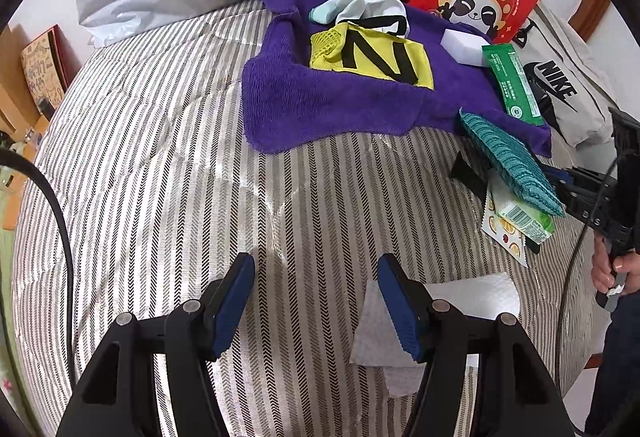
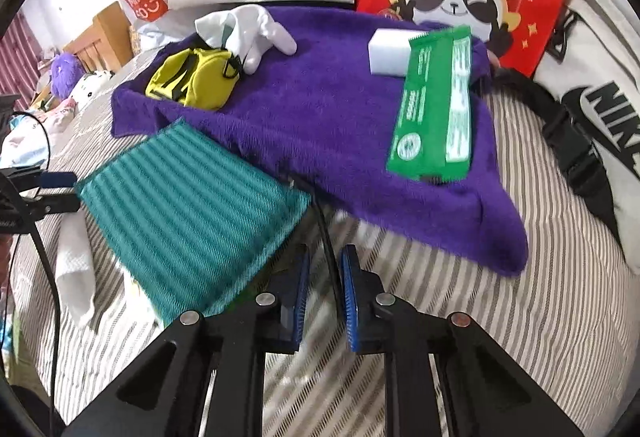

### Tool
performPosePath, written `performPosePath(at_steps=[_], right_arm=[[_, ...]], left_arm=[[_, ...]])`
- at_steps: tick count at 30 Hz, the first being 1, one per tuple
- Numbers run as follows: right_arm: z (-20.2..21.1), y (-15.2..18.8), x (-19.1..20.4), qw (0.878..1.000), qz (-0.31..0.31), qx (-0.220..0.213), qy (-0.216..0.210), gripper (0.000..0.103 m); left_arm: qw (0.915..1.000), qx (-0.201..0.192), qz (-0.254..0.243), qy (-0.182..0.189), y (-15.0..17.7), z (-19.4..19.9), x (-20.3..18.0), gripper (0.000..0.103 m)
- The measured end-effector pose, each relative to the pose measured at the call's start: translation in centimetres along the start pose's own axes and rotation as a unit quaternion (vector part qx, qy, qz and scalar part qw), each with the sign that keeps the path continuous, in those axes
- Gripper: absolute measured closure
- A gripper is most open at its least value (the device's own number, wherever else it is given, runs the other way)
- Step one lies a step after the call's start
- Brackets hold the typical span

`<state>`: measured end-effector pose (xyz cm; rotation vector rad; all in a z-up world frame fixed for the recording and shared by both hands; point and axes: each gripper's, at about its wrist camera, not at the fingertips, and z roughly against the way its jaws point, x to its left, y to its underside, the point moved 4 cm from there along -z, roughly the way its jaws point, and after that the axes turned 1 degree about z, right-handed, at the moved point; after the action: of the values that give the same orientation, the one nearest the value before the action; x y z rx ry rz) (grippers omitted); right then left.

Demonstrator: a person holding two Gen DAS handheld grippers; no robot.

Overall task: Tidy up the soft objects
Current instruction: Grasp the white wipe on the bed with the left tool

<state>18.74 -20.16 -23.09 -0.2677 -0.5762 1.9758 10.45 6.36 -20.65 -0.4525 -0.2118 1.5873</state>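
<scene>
Your left gripper (image 1: 316,301) hangs open over the striped bedding (image 1: 160,157), its right finger over a white paper towel (image 1: 472,297). Your right gripper (image 2: 325,297) looks nearly closed on a thin black strap, with the teal cloth (image 2: 192,221) just left of it. Beyond the teal cloth, the purple towel (image 2: 320,117) carries a green packet (image 2: 434,105), white sponge (image 2: 390,51), yellow pouch (image 2: 192,81) and white glove (image 2: 256,29).

Teal cloth (image 2: 192,213) hides a packet — bedcover (image 2: 460,317) blurred.

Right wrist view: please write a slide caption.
Right gripper nearly closed beside teal cloth, facing purple towel.
</scene>
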Motion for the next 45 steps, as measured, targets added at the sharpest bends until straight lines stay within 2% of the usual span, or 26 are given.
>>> performPosePath(at_steps=[1,4,11,19,21,24,27,31,35,39,40,43,45], right_arm=[[-0.1,-0.2,0.1,1.000,-0.002,0.000,0.000,0.093],[-0.2,-0.5,0.1,1.000,-0.007,-0.001,0.013,0.097],[1.9,1.7,-0.2,0.999,-0.036,0.014,0.035,0.100],[5.7,5.4,-0.1,0.996,-0.079,0.002,0.050,0.100],[6.3,6.0,0.2,0.995,-0.084,0.000,0.050,0.100],[7.0,7.0,0.5,0.994,-0.094,-0.004,0.047,0.100],[7.0,7.3,0.5,0.994,-0.101,-0.007,0.041,0.100],[6.3,7.2,0.3,0.993,-0.104,-0.004,0.047,0.100],[5.0,6.8,0.1,0.993,-0.103,0.008,0.049,0.098],[3.6,6.3,-0.2,0.993,-0.108,0.017,0.051,0.098],[3.3,6.3,-0.3,0.993,-0.109,0.018,0.051,0.098],[3.2,6.3,-0.4,0.992,-0.115,0.011,0.053,0.099],[3.3,6.4,-0.5,0.991,-0.118,0.010,0.057,0.100]], left_arm=[[1.0000,0.001,0.001,0.001,0.0,0.0,0.0,0.041],[1.0000,-0.003,0.001,0.002,0.1,0.3,0.1,0.041],[0.9998,-0.010,0.004,0.015,0.6,1.6,0.2,0.041],[0.9976,-0.021,-0.020,0.063,2.2,2.4,-1.9,0.032],[0.9953,-0.022,-0.014,0.093,2.3,2.2,-2.6,0.028],[0.9937,-0.025,-0.012,0.108,2.3,1.7,-3.8,0.028],[0.9945,-0.018,-0.035,0.097,2.5,0.8,-5.5,0.025],[0.9943,-0.026,-0.093,0.044,3.1,0.3,-7.8,0.022],[0.9887,-0.034,-0.145,-0.015,3.8,-0.2,-9.7,0.021],[0.9897,-0.040,-0.137,-0.011,3.7,0.0,-9.5,0.021],[0.9903,-0.043,-0.132,-0.006,3.7,0.1,-9.3,0.022],[0.9883,-0.053,-0.143,-0.004,3.8,0.1,-9.4,0.048],[0.9872,-0.058,-0.148,0.008,3.8,0.4,-9.6,0.073]])
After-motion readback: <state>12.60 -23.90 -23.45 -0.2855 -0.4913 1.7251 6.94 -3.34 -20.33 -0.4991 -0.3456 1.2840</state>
